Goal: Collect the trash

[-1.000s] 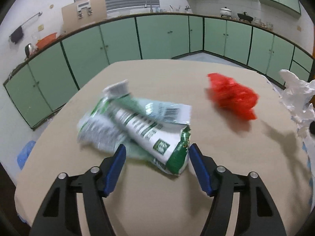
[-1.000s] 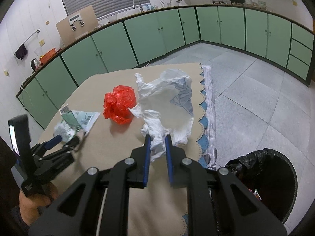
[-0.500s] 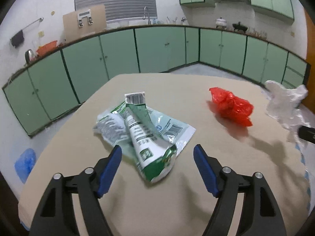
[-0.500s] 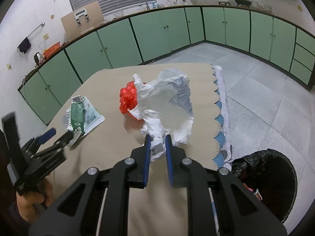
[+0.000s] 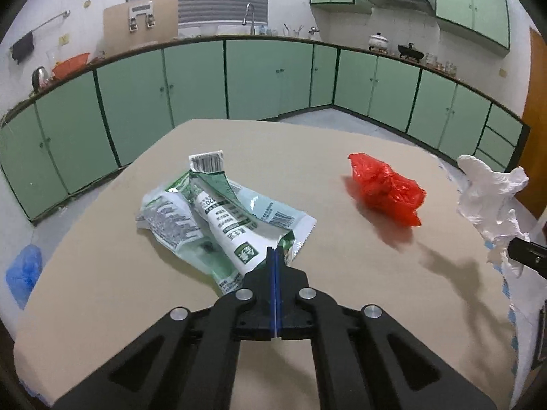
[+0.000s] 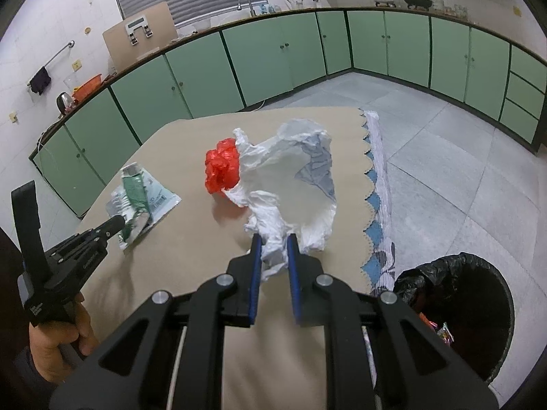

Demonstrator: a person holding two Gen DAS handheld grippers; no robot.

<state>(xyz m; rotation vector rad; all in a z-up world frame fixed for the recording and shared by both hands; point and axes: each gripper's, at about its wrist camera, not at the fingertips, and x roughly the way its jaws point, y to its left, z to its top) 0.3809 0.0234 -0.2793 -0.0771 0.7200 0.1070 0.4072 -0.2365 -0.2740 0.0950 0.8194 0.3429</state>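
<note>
A crumpled green and white wrapper [image 5: 218, 215] lies on the tan table [image 5: 376, 294]. My left gripper [image 5: 275, 251] has its blue pads pressed together, pinching the wrapper's near edge; from the right wrist view the left gripper [image 6: 116, 220] has its tip at the wrapper [image 6: 140, 198]. My right gripper [image 6: 273, 239] is shut on a crumpled white plastic bag [image 6: 283, 174], holding it above the table. That white bag [image 5: 489, 198] shows at the right edge of the left wrist view. A red plastic bag [image 5: 386, 188] lies untouched on the table, partly hidden behind the white bag [image 6: 222, 167].
A bin with a black liner [image 6: 454, 266] stands on the floor by the table's right side, with some trash inside. The tablecloth's scalloped edge [image 6: 374, 177] hangs there. Green cabinets line the walls. Something blue [image 5: 24, 270] lies on the floor at the left.
My left gripper's jaws went from wide open around the wrapper to closed on its near edge. The right gripper kept its hold on the white bag.
</note>
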